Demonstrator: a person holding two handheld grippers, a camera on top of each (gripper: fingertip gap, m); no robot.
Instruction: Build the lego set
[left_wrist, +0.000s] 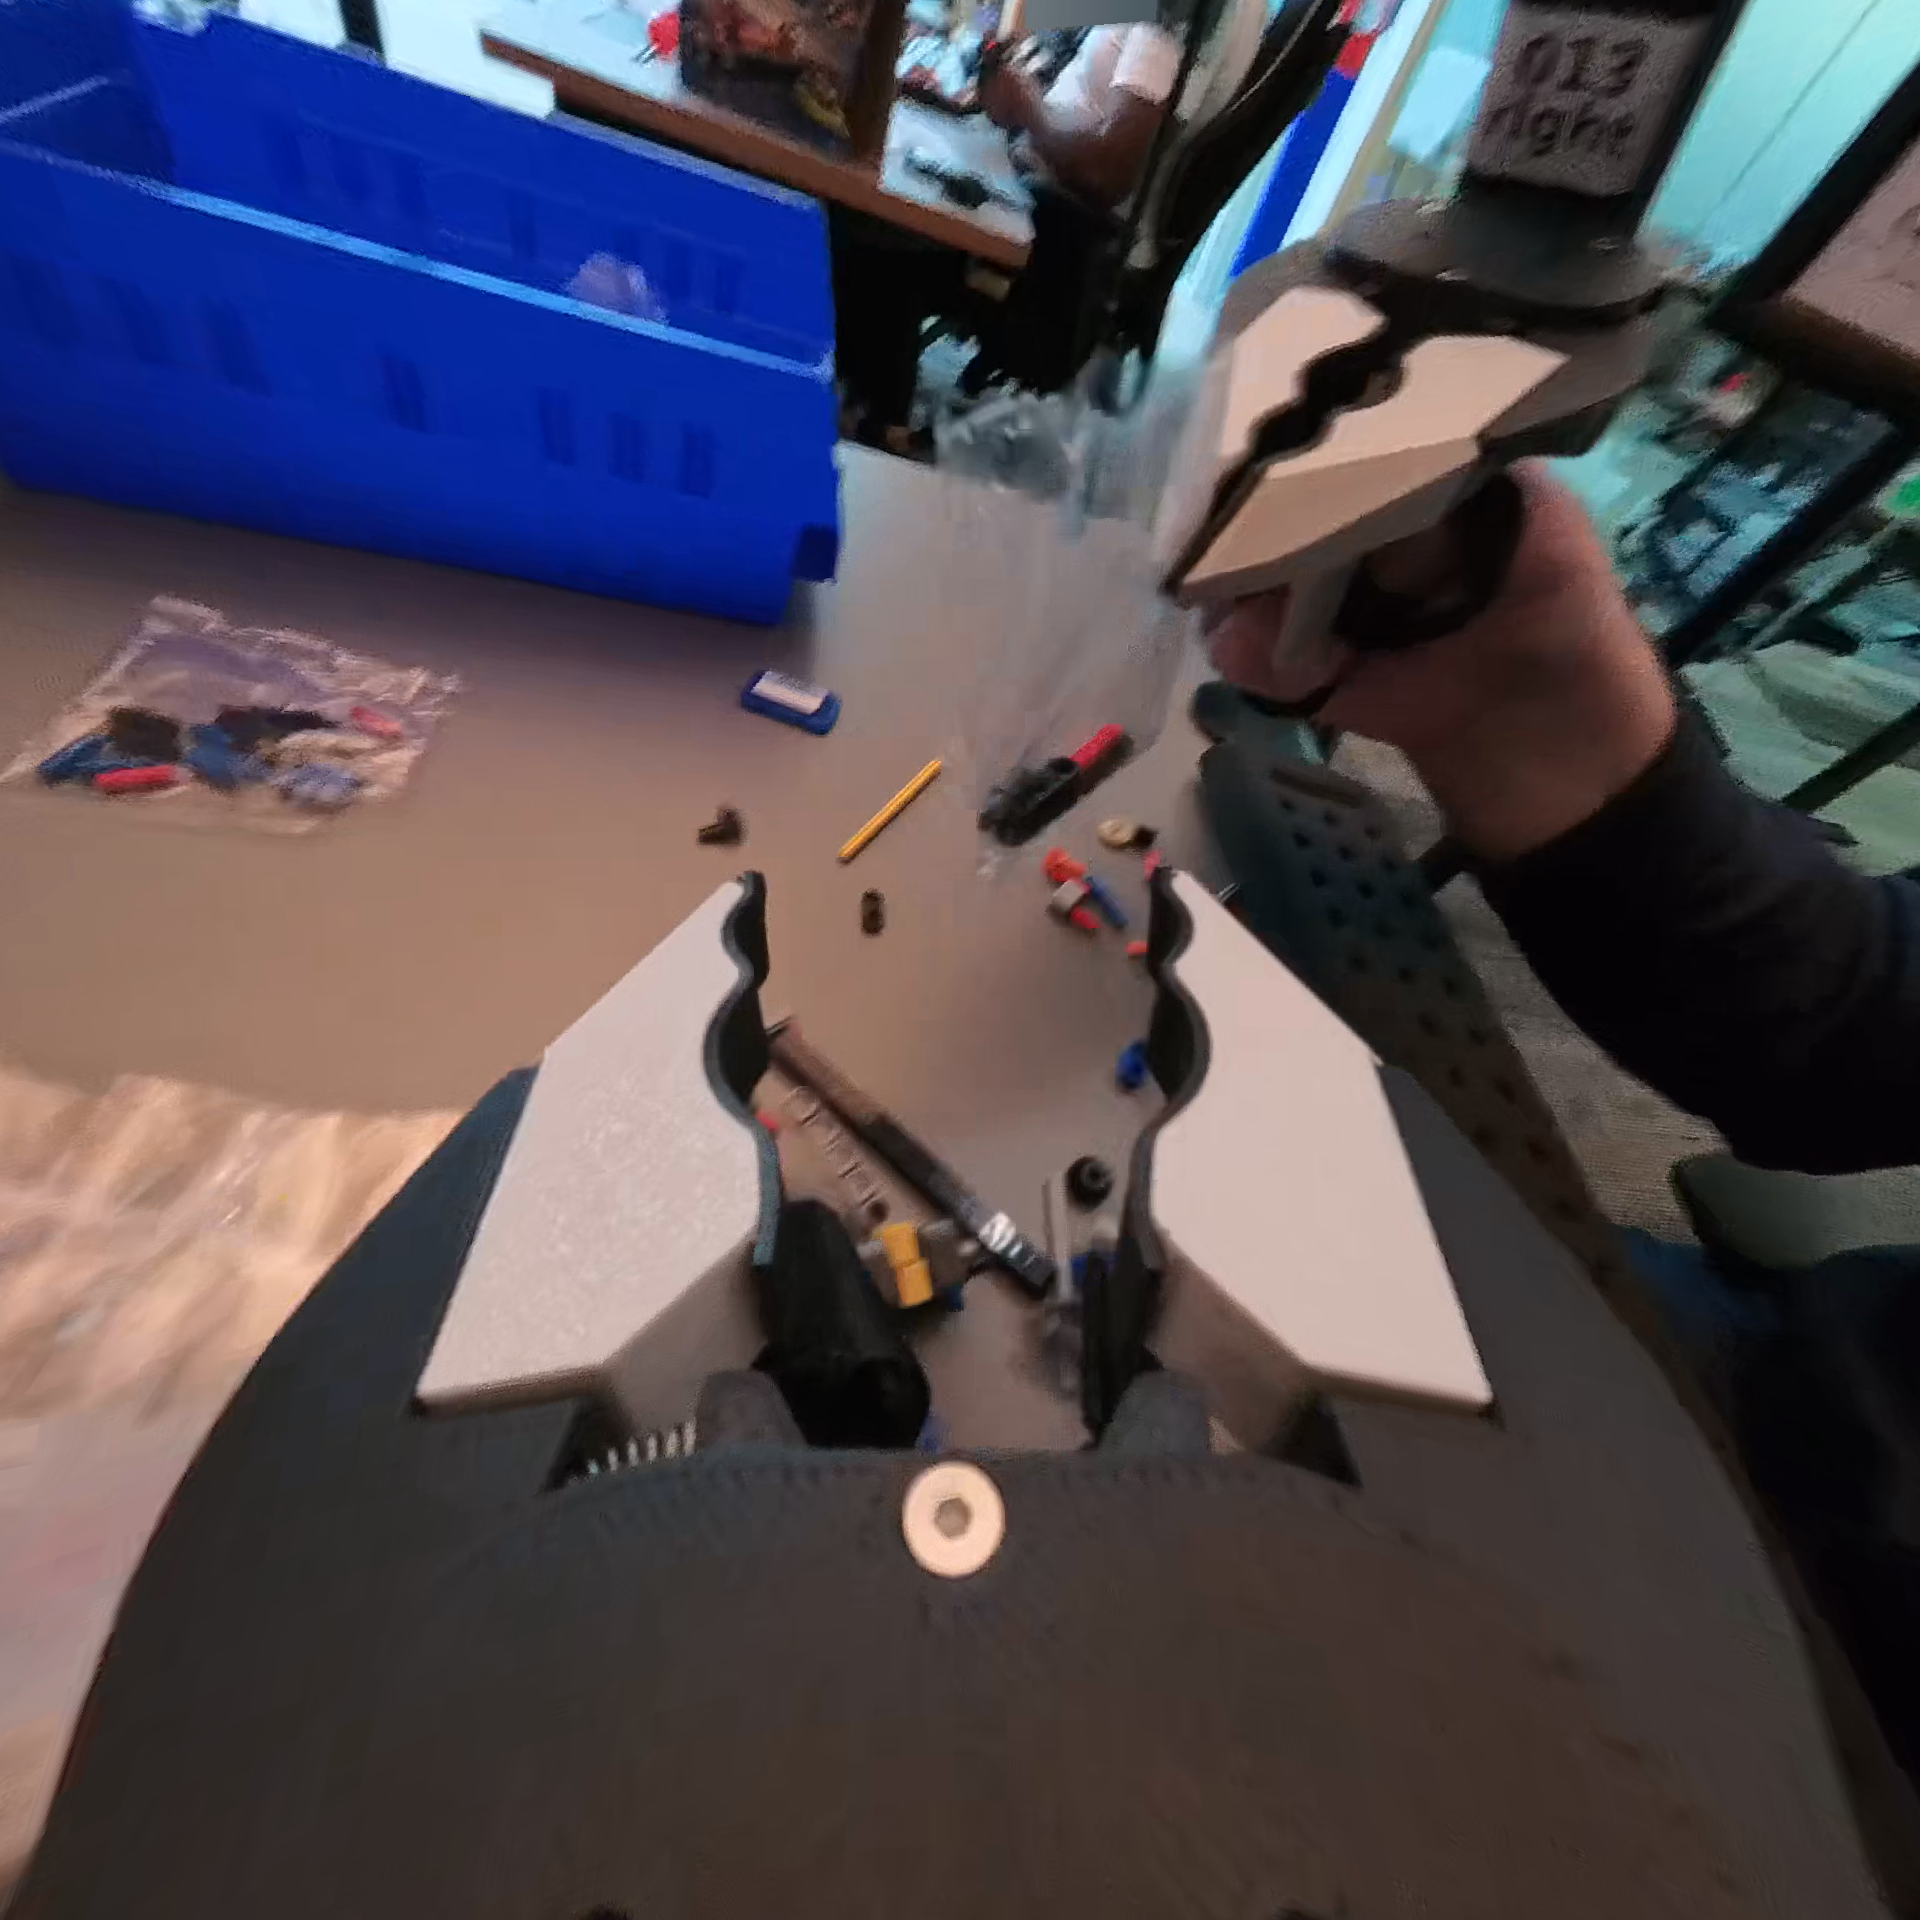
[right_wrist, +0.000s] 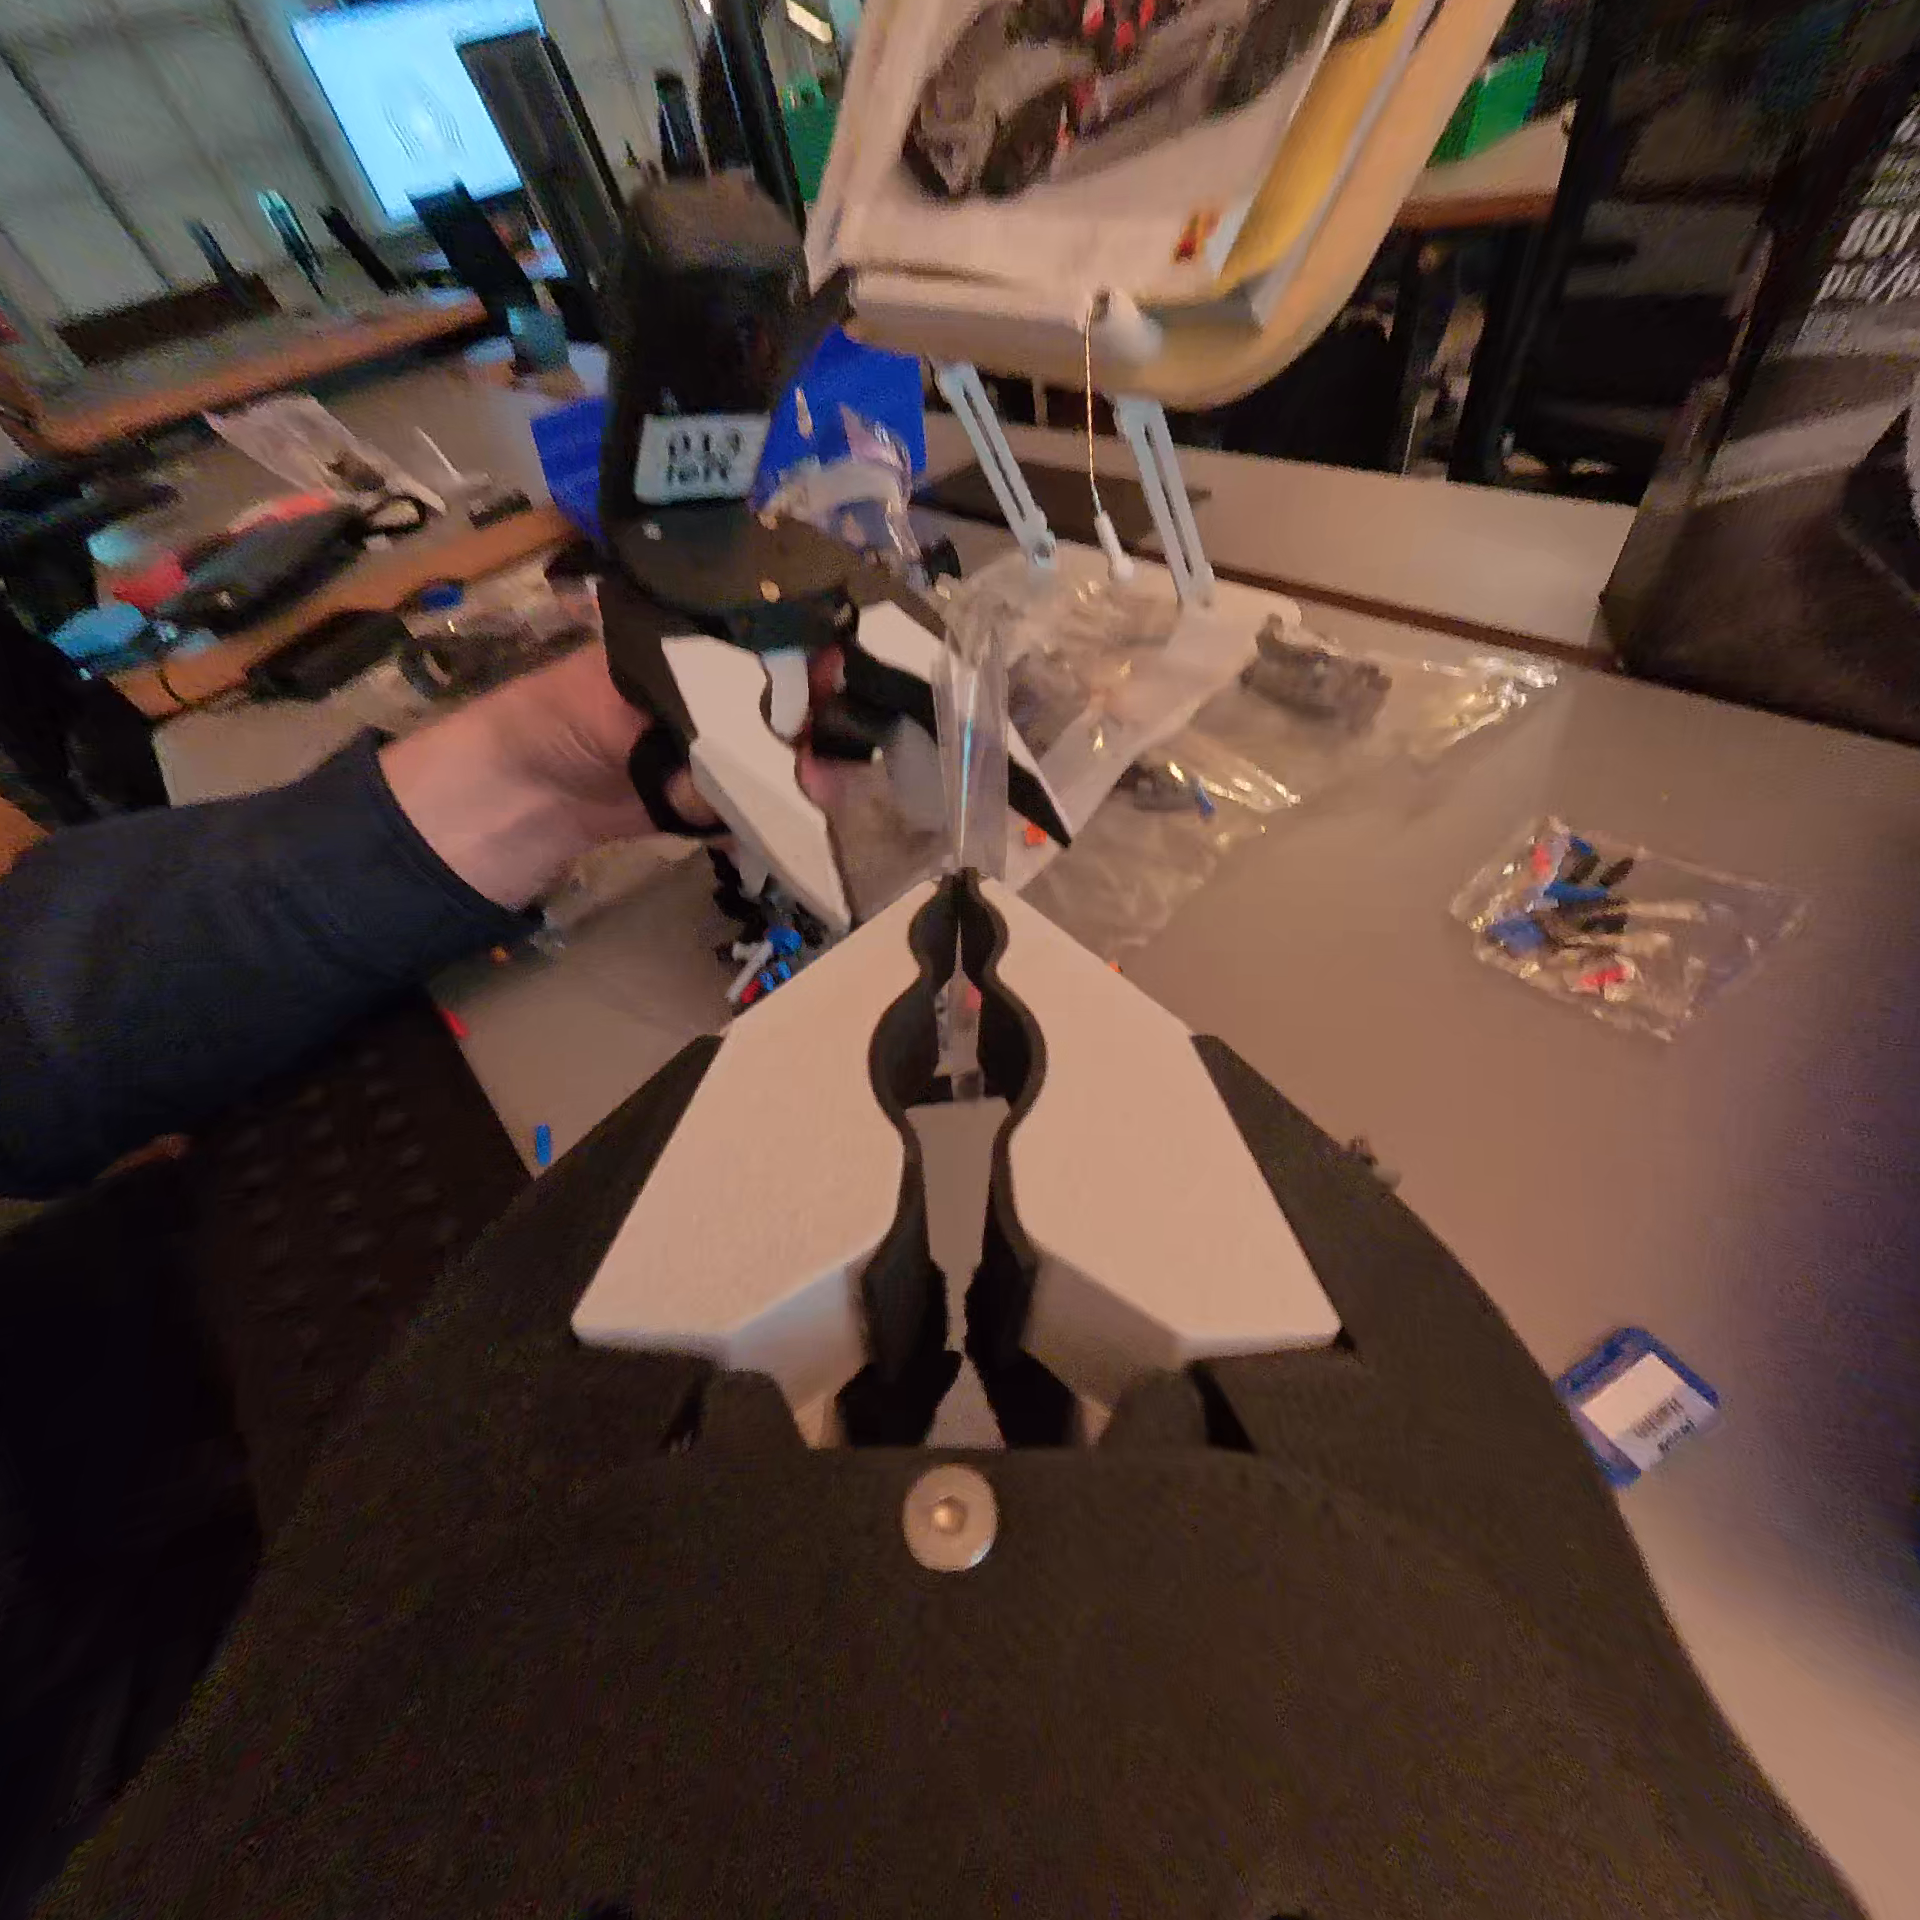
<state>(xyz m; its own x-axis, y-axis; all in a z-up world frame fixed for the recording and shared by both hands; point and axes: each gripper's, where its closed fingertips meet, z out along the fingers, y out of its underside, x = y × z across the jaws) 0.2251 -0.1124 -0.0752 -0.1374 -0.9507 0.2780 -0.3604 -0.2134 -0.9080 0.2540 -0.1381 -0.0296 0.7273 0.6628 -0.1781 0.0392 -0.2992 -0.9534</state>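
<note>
Left wrist view: left gripper (left_wrist: 958, 894) wide open, holding nothing, wavy black pads on flat white fingers, over a smooth grey table (left_wrist: 364, 935). Loose lego pieces (left_wrist: 1081, 894) scattered ahead, thin yellow rod (left_wrist: 890, 795), crinkled clear bag of pieces (left_wrist: 223, 717), ribbed blue bin (left_wrist: 416, 343).

Right wrist view: right gripper (right_wrist: 958, 883) closed, pinching a thin clear plastic bag (right_wrist: 971, 727) at the tips. Second glossy bag of pieces (right_wrist: 1579, 920) lies right, on the table.
</note>
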